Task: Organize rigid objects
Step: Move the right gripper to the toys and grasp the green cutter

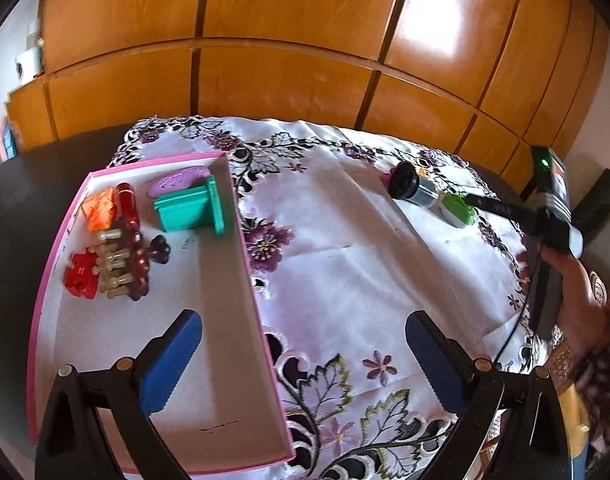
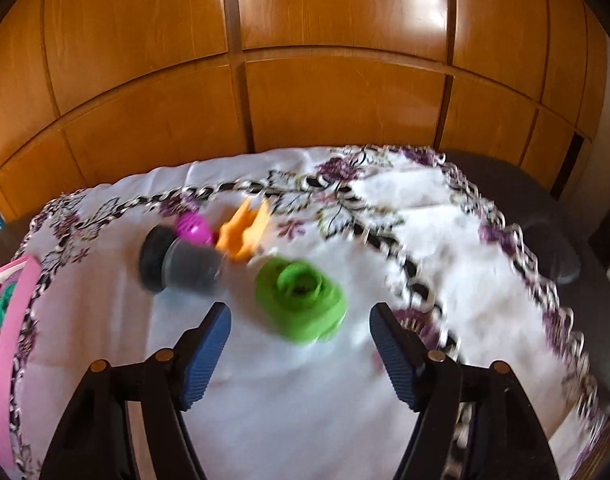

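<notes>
Left wrist view: the left gripper (image 1: 303, 354) has its fingers (image 1: 173, 360) spread wide and holding nothing, one blue ribbed pad over the pink box (image 1: 261, 320) at lower left, the other over the embroidered tablecloth (image 1: 345, 240). The shallow cardboard box already holds a teal plastic piece (image 1: 191, 210), a lilac oval (image 1: 177, 182), an orange piece (image 1: 101, 208), a red cylinder (image 1: 126, 206), a red puzzle piece (image 1: 79, 276) and a dark red peg rack (image 1: 123, 264). At upper right of the frame a black and grey cylinder (image 1: 415, 188) lies on its side just beside a green piece, where the right gripper (image 1: 481, 204) reaches in.

Right wrist view, blurred: the right gripper's fingers (image 2: 207, 354) are released and empty, framing the green ring-shaped piece (image 2: 301, 300) at centre frame on the surface. Up and left of it lie the cylinder, a magenta ball (image 2: 193, 229) and an orange pronged piece (image 2: 245, 232); whether they touch one another I cannot tell.

The green piece looks like light, stiff moulded plastic with smooth, rounded walls, likely somewhat slippery; pinching across its outer sides, low and square, seems the safest hold. The cylinder may roll if nudged.
</notes>
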Motion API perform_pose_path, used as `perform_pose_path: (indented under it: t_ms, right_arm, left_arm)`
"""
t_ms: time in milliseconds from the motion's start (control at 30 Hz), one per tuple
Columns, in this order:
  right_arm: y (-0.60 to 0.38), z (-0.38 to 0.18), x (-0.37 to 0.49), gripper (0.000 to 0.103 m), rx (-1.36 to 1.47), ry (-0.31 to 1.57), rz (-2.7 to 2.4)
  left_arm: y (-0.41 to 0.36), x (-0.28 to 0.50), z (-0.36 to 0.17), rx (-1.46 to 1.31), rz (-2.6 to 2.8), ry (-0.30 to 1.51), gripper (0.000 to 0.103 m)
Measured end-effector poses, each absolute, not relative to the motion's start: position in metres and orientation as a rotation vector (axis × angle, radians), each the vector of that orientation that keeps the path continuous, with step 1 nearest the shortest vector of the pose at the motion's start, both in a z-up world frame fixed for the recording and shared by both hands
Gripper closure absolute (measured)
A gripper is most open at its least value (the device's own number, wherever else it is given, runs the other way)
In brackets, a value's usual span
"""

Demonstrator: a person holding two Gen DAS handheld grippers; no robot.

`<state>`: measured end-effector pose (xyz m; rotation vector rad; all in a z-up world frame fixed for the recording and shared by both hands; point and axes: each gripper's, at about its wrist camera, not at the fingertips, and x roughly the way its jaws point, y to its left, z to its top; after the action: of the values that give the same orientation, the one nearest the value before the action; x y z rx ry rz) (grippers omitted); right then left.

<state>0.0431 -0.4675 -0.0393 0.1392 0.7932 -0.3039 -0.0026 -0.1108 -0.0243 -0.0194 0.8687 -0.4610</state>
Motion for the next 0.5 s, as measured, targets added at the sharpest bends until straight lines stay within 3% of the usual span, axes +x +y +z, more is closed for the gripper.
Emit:
perform_pose_path:
  t_ms: [333, 500]
  right_arm:
    - [-0.466, -0.067, 0.089, 0.031, 0.02, 0.901, -0.232]
    - [-0.459, -0.068, 0.092, 0.051, 0.059, 0.876, -0.188]
  left_arm:
    - [-0.133, 0.002, -0.021, 0.03, -0.475, 0.872, 0.0]
    - [-0.144, 0.008, -0.019, 0.045, -0.472, 0.862, 0.0]
